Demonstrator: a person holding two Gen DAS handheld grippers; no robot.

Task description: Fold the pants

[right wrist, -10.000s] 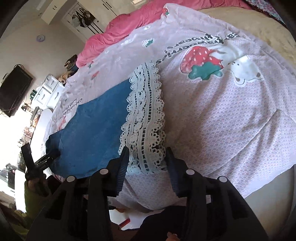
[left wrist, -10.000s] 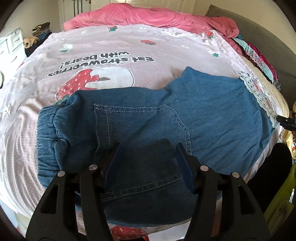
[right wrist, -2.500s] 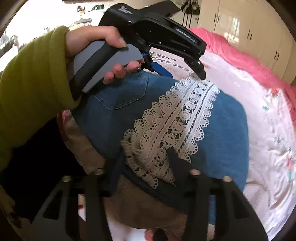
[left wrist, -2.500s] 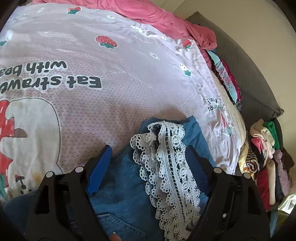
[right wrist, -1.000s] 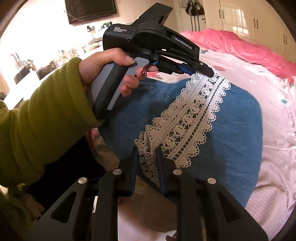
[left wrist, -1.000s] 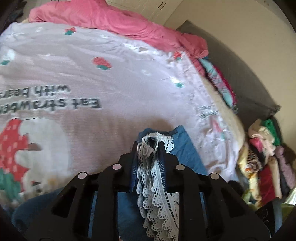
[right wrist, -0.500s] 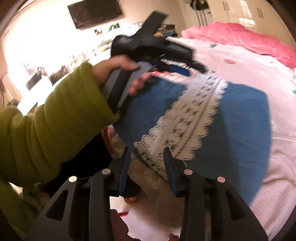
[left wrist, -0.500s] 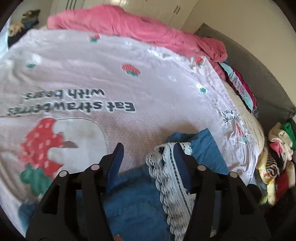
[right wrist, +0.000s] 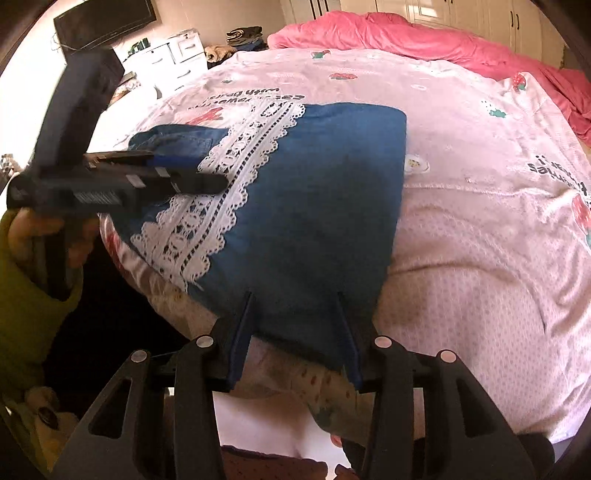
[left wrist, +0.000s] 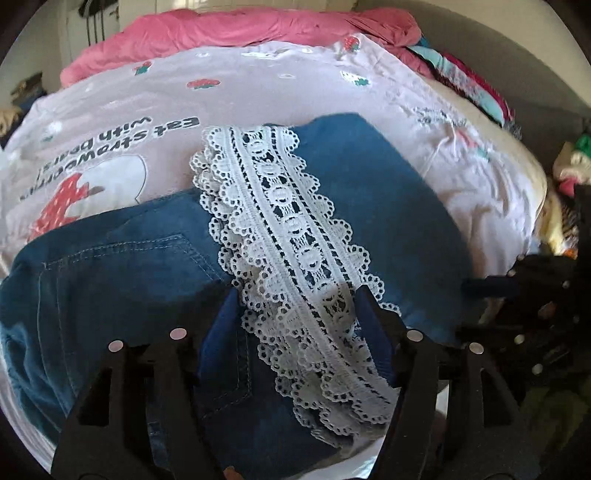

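**Folding pants on the strawberry bed, both tongs letting go**

Looking across from the left, using the pants (right wrist: 317, 206) as the anchor: far off to their left there's a white dresser (right wrist: 173, 55) and a dark TV (right wrist: 103, 22) on the wall. Behind them a pink duvet (right wrist: 424, 37) is heaped along the far side of the bed. Under them is the pale pink strawberry sheet (right wrist: 480, 240) with "Eat strawberries with bears" printed on it. To their right in the left wrist view, a pile of colourful clothes (left wrist: 569, 206) sits just off the bed.

The pants are blue denim, folded over on themselves near the bed's front edge, back pocket (left wrist: 122, 266) showing and a white lace hem (left wrist: 288, 236) running diagonally across the top.

The left gripper (left wrist: 295, 299) is opening, fingers either side of the lace but not pinching it. The right gripper (right wrist: 295, 306) is opening too, straddling the near denim edge with nothing clamped.
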